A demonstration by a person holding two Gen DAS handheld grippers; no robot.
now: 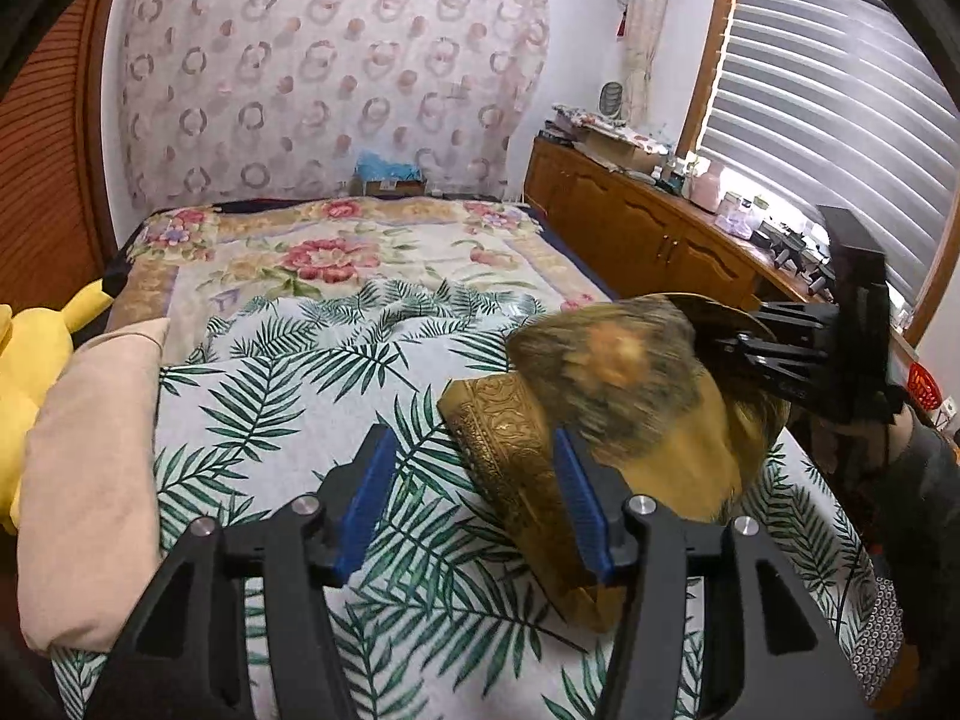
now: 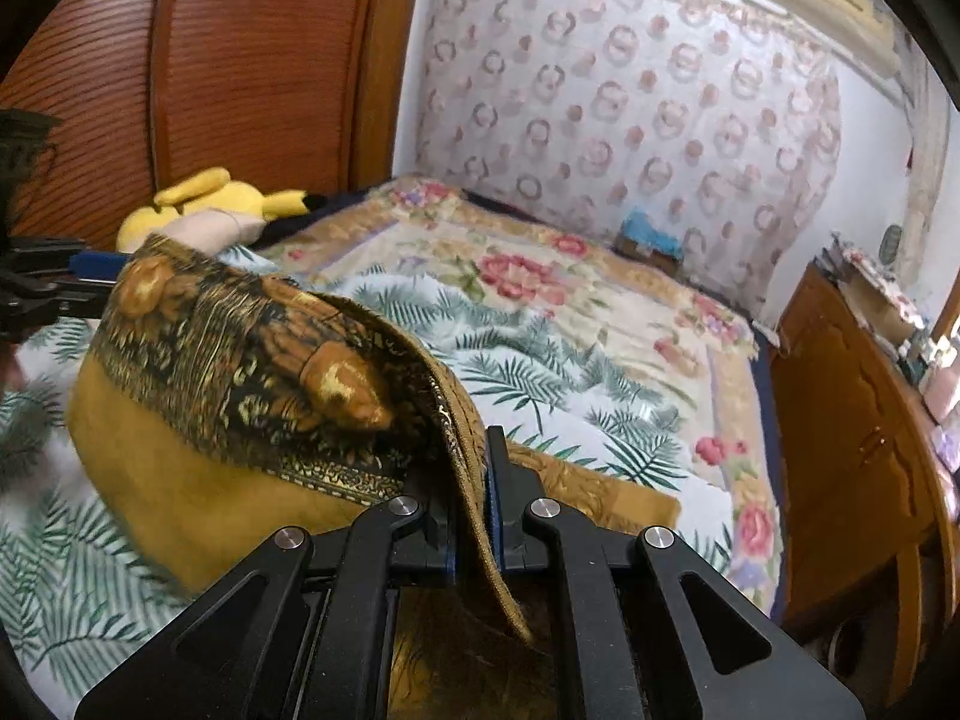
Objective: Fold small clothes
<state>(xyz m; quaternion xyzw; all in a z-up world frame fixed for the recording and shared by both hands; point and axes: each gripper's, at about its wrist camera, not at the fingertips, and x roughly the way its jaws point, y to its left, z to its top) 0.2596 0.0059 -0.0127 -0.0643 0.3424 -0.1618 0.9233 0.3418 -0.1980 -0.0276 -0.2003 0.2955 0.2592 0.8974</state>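
Gold-and-black patterned cloth [image 2: 240, 354] is lifted off the palm-leaf sheet [image 1: 288, 372] that covers the near half of the bed, its plain mustard side hanging down and its brocade border curling over the top. Beyond the sheet lies a floral blanket [image 1: 336, 252], and behind that hangs a sheer curtain with ring shapes [image 1: 324, 60]. A wooden cabinet [image 1: 636, 228] runs along the window side under striped blinds [image 1: 840, 96]. At the opposite edge of the bed sit a beige pillow [image 1: 90, 468] and a yellow plush toy [image 1: 30, 372].

The right gripper [image 2: 474, 516] has its jaws pressed together on the border edge of the cloth, which rises up between the blue pads and arches away over the bed. The left gripper [image 1: 474, 504] stands spread; one of its blue pads [image 1: 579, 504] lies against the cloth's ornate hem, while the other pad is over bare sheet, so nothing is pinched there.
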